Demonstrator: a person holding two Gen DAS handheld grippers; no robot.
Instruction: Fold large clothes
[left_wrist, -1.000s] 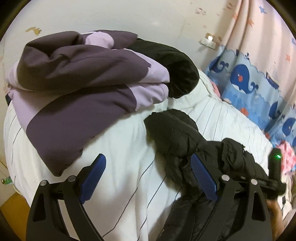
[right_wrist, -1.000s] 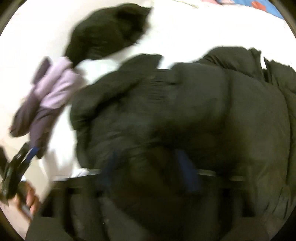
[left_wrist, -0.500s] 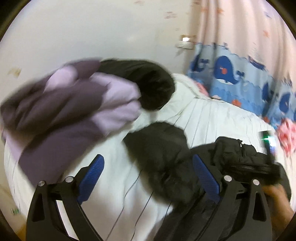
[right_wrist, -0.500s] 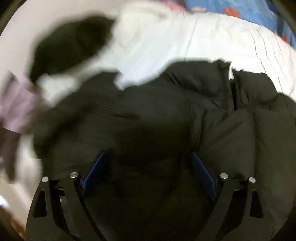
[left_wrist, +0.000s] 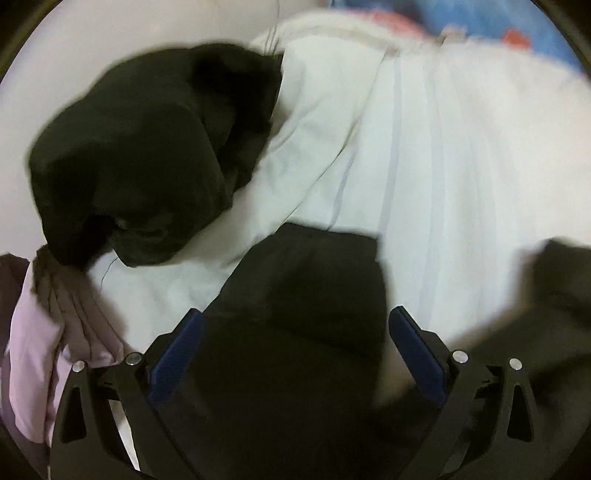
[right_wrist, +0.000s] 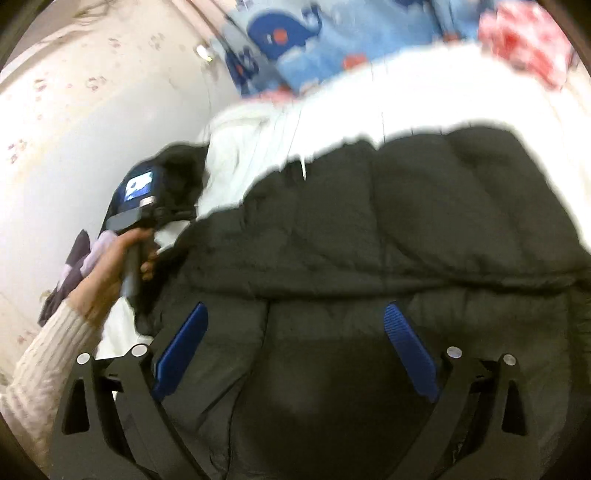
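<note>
A black puffer jacket (right_wrist: 388, 229) lies spread on the white striped bedsheet (right_wrist: 369, 103). My right gripper (right_wrist: 295, 332) is open, its blue pads on either side of the jacket's body, just above it. My left gripper (left_wrist: 291, 339) is open over a black sleeve or flap of the jacket (left_wrist: 306, 280). The left gripper's handle and the hand that holds it (right_wrist: 129, 251) show at the jacket's left edge in the right wrist view.
A folded black garment (left_wrist: 140, 155) lies at the bed's far left by the wall. A folded purple and lilac jacket (left_wrist: 44, 332) lies left of my left gripper. A whale-print curtain (right_wrist: 288, 37) hangs behind the bed. Pink-red cloth (right_wrist: 524, 37) sits at far right.
Both grippers have swung over the bed. The left one has moved right and down over the black sleeve. The right view now looks along the jacket toward the curtain. Both stay open.
</note>
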